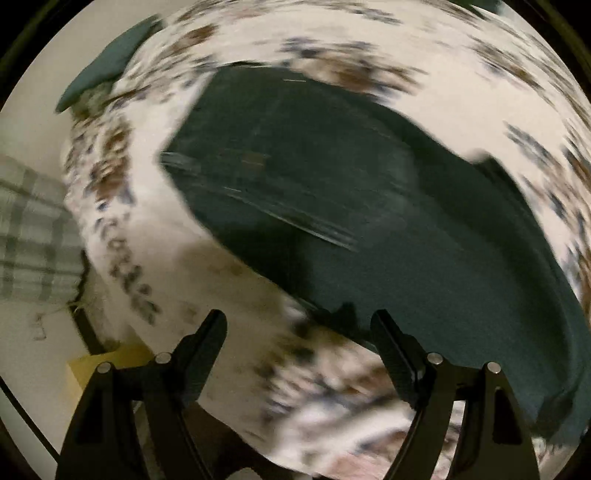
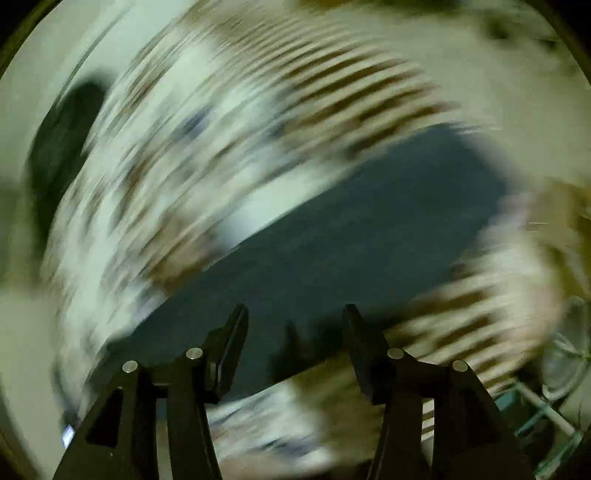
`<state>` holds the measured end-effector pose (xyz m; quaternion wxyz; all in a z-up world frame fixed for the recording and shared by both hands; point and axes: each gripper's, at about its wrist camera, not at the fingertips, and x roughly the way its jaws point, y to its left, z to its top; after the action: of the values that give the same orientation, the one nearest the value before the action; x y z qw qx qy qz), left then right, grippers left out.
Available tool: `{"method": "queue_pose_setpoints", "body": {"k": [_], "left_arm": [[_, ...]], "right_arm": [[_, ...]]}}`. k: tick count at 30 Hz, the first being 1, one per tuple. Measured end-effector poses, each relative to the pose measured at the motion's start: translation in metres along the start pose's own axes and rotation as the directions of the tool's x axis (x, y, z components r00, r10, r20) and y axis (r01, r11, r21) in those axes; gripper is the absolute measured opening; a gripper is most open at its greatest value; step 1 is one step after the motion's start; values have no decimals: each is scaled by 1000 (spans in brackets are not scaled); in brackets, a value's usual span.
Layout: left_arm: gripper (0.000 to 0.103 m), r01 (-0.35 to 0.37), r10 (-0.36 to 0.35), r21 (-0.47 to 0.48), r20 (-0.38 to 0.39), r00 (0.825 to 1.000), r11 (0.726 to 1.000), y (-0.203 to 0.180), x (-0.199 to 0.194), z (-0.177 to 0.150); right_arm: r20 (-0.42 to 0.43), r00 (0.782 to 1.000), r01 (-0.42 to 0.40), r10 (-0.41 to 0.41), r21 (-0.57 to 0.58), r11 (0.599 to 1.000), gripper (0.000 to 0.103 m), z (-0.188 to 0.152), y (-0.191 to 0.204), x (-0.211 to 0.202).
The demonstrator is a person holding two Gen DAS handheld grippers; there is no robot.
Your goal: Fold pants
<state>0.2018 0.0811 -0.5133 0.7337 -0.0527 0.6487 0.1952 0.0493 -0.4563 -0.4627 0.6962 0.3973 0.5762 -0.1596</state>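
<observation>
Dark green pants (image 1: 332, 192) lie spread on a white bedspread (image 1: 258, 29) with brown and blue flower print. In the left wrist view they fill the middle and right, waist end toward the upper left. My left gripper (image 1: 299, 325) is open and empty, just above the near edge of the pants. In the right wrist view the pants (image 2: 351, 240) run as a dark band across the middle, heavily blurred by motion. My right gripper (image 2: 295, 314) is open and empty, hovering over the pants' near edge.
A dark green pillow or folded cloth (image 1: 107, 59) lies at the bed's far left corner. A plaid cloth (image 1: 33, 236) hangs at the left. A yellow box (image 1: 110, 360) sits below the bed edge. A wire rack (image 2: 546, 410) shows at the lower right.
</observation>
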Motion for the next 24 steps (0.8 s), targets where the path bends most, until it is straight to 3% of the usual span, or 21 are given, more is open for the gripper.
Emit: {"method": "queue_pose_setpoints", "body": {"k": [2,5,8,11,14,16,18,20,22,23,24], "left_arm": [[79,-8,7,-60,-18,1000,998,26,12,14],[79,-8,4,-127,-38,999,992,62,23,35],[79,38,-51,-197,-60,997,980,89,33,55],[79,117,-148,-296,-83,986,948,109,44,69],[79,210,-260,-388,-81,962,898,127,57,80],[79,258,-327,-436,-90,941,862,133,69,84],[79,289,-383,-476,-110,917,831,137,85,88],[78,308,-413,-497,-114,903,811,139,97,89],[64,349,-447,-509,-81,891,787,142,101,88],[47,376,-465,-501,-61,883,780,142,102,88],[44,375,-454,-482,-54,889,792,140,98,89]], "right_arm": [[-146,986,-95,79,-106,990,55,-4,83,46],[-271,954,-203,124,-288,936,55,-13,206,112],[-347,936,-215,49,-456,864,55,-25,300,171],[-382,923,-180,-51,-545,819,55,-46,343,206],[-392,919,-177,-50,-522,834,55,-65,344,205],[-376,926,-146,-35,-442,885,55,-74,324,195],[-362,932,-115,8,-276,954,55,-93,290,184],[-369,928,-83,41,-99,992,55,-116,243,177],[-380,922,-52,81,85,995,55,-136,201,180],[-385,918,-36,97,162,986,55,-143,182,184],[-384,917,-19,107,226,974,55,-151,168,190]]}}
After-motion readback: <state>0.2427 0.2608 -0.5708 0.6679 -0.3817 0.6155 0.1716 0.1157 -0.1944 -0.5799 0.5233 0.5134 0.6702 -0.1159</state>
